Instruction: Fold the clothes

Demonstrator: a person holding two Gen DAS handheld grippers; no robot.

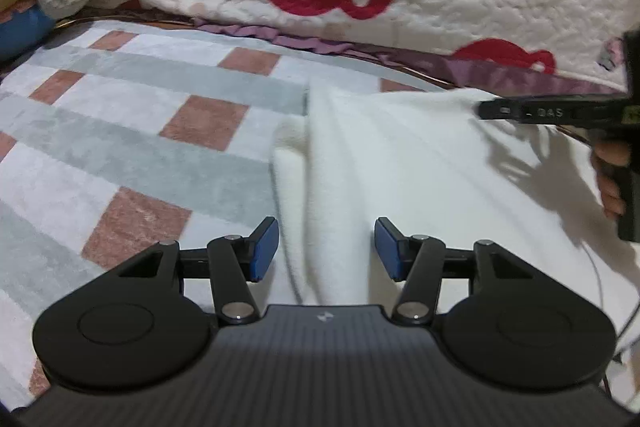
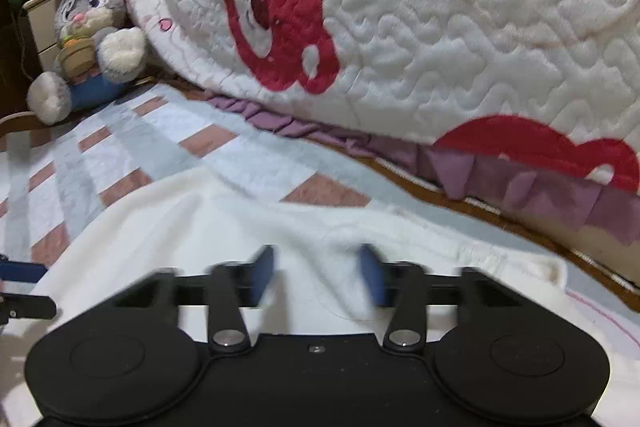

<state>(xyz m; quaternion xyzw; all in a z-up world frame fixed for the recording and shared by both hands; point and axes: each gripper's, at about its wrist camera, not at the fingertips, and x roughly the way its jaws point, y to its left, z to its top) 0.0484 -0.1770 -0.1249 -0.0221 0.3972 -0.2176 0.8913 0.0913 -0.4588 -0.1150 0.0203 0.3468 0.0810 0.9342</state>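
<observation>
We see the left gripper (image 1: 326, 247) with its blue pads (image 1: 266, 249) standing apart, roughly half spread, over a raised fold of the white garment (image 1: 400, 167); the cloth runs up between the pads, yet neither pad presses on it. The right gripper (image 2: 318, 275) is blurred in its own view; its pads (image 2: 264, 273) show a gap with white cloth beneath, and we cannot tell whether they grip any of it. In the left view that gripper appears at the right edge as a black finger pointing left over the garment, with the person's hand (image 1: 610, 183) wrapped on its handle.

The garment lies spread on a checked rug (image 1: 140, 131) of pale blue, grey and brick-red squares — its far edge close to the bed. Just beyond hangs a quilted white bedspread (image 2: 460, 47) printed with red bears, a purple frill (image 2: 520, 183) under its lower edge. A grey plush rabbit (image 2: 88, 27) sits at the far left against the bedspread, well apart from the garment. Nothing stands between the grippers and the cloth.
</observation>
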